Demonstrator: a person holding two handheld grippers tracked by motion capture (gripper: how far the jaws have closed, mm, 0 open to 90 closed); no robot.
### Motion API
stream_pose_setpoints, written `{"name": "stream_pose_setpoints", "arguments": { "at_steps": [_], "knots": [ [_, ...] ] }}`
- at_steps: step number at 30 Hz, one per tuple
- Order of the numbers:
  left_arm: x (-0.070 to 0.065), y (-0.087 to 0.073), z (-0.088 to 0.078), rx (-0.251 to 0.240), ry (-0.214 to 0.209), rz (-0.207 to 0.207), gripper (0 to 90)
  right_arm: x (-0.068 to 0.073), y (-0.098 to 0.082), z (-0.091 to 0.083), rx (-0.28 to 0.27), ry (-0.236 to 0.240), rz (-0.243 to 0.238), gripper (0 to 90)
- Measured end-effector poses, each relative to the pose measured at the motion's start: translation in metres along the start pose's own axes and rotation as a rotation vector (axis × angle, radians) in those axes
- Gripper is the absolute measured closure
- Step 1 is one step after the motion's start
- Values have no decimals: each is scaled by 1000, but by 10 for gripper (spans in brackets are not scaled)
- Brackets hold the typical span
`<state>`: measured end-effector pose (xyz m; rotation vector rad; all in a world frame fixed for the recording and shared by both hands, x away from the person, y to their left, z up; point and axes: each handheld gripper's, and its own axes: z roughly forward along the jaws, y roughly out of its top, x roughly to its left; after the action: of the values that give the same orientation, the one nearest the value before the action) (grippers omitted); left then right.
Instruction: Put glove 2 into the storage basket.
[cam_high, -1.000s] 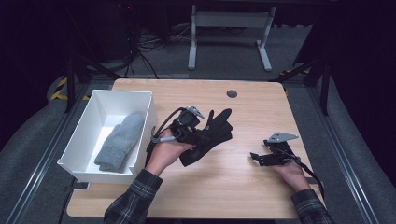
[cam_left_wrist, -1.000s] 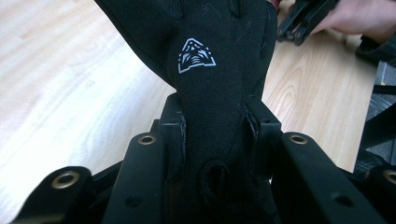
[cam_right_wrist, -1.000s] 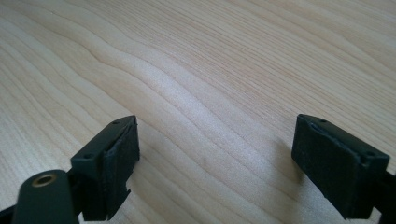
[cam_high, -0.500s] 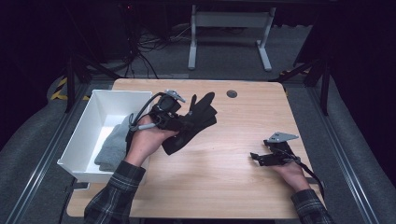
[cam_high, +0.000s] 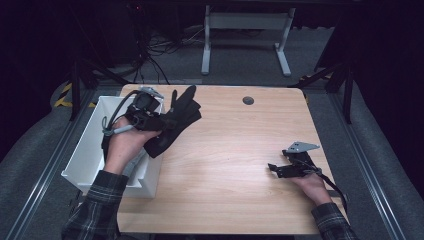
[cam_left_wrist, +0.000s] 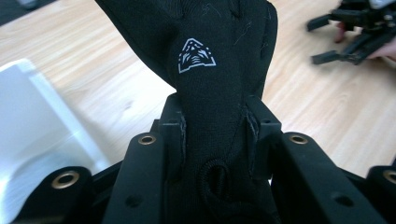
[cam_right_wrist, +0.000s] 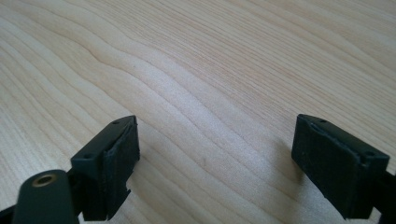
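High view: left gripper clamps a black glove at the white bin's rim, table's left edge. Step in hand: carrying it binward (judgement). Next: centre over the bin, then release. Right gripper rests open and empty near the right edge.

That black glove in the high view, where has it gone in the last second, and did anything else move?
The left gripper, shut on the black glove, carried it from the middle of the table leftward and up, to the white bin's near edge. The grip never loosened. The right gripper stayed put on the table, jaws open and empty; the grey cloth stayed in the bin.
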<state>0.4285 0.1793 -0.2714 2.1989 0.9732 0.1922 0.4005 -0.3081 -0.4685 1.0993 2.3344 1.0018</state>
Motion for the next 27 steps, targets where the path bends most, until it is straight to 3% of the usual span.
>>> {"name": "stream_pose_setpoints", "arguments": {
  "at_steps": [4, 14, 15, 19, 27],
  "knots": [
    [20, -14, -17, -10, 45, -54, 666, 0, 0, 0, 0, 0, 0, 159],
    [53, -46, -34, -26, 118, -163, 666, 0, 0, 0, 0, 0, 0, 159],
    [58, -51, -35, -20, 138, -185, 666, 0, 0, 0, 0, 0, 0, 159],
    [69, -62, -30, -9, 156, -222, 665, 0, 0, 0, 0, 0, 1, 159],
    [80, -83, -13, 31, 172, -262, 663, 0, 0, 0, 0, -1, 0, 159]
  ]
}}
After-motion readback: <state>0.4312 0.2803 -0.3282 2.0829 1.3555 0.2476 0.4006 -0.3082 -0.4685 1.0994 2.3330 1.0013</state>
